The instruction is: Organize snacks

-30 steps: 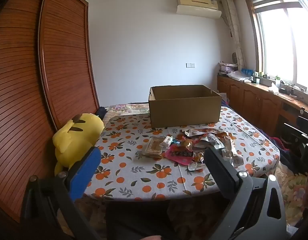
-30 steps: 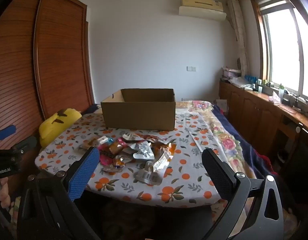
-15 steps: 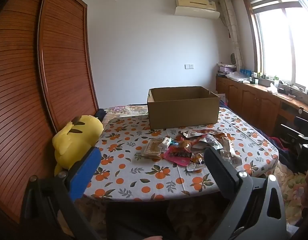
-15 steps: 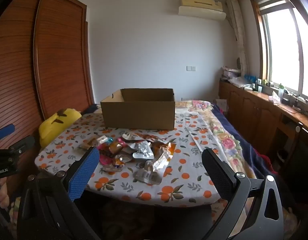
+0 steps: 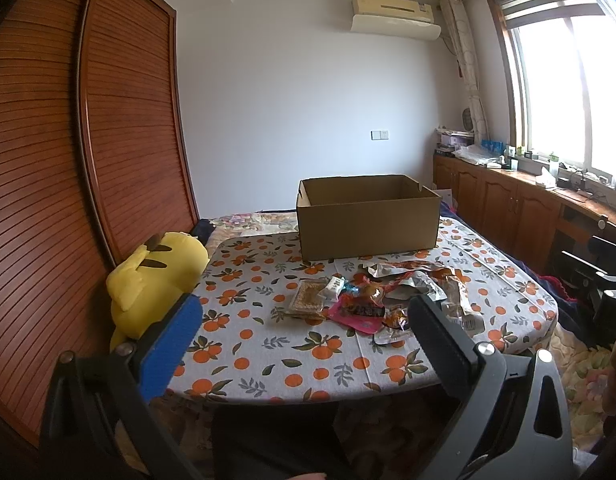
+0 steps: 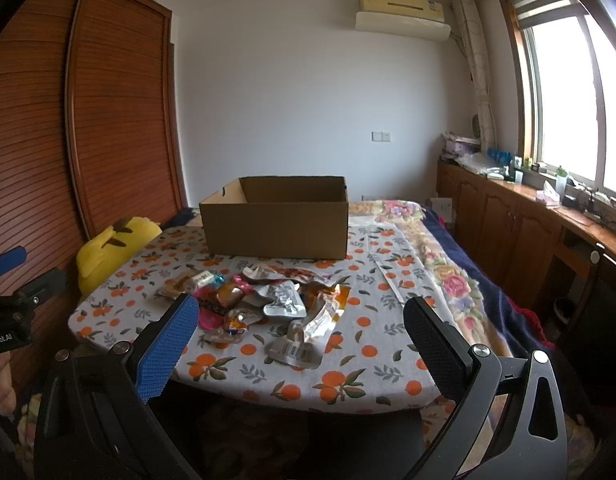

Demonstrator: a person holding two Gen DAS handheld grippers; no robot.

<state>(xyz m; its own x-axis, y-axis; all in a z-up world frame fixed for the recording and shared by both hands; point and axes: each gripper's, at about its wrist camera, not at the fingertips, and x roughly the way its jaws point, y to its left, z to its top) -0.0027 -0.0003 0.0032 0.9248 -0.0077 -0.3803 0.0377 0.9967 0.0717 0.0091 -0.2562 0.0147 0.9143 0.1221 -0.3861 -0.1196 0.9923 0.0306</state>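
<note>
On the orange-print table (image 6: 388, 364), the snack pile (image 6: 263, 308) lies beyond both empty, spread-wide grippers (image 5: 303, 320) (image 6: 299, 320); labels unreadable.

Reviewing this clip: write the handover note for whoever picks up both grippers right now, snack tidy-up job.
Left gripper: open, holding nothing, short of the table.
Right gripper: open, holding nothing, also short of the table.
Snack packets: one loose pile on the orange-print tablecloth, in front of the cardboard box.
Done: no packet visible in the box; its floor is hidden.
Left: probably move every packet into the box.
</note>
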